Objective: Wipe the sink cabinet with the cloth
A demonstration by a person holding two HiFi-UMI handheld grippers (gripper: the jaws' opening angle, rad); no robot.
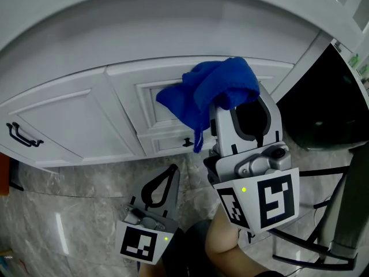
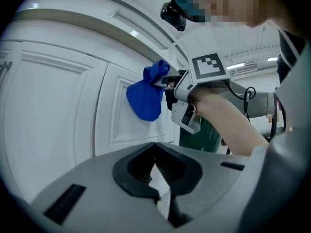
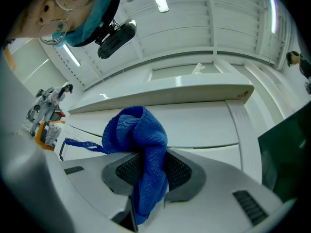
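While clamping cloth (image 1: pixel 210 94), right gripper (image 1: pixel 241 109) raised — against cabinet (image 1: pixel 86 114).

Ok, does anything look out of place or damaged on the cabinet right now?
Nothing stands out. The white panelled cabinet door looks intact and closed. The blue terry cloth is bunched, not flat, clamped in the right gripper in front of that door. The left gripper hangs low, shut and empty.

In the head view, the cloth (image 1: pixel 213 91) covers the tips of my right gripper (image 1: pixel 233 105) and part of the cabinet door (image 1: pixel 127 97) panel behind it. The dark bin (image 1: pixel 323 114) beside the cabinet runs off the right edge. In the right gripper view, the clutter (image 3: pixel 46 115) at far left is too small to identify.
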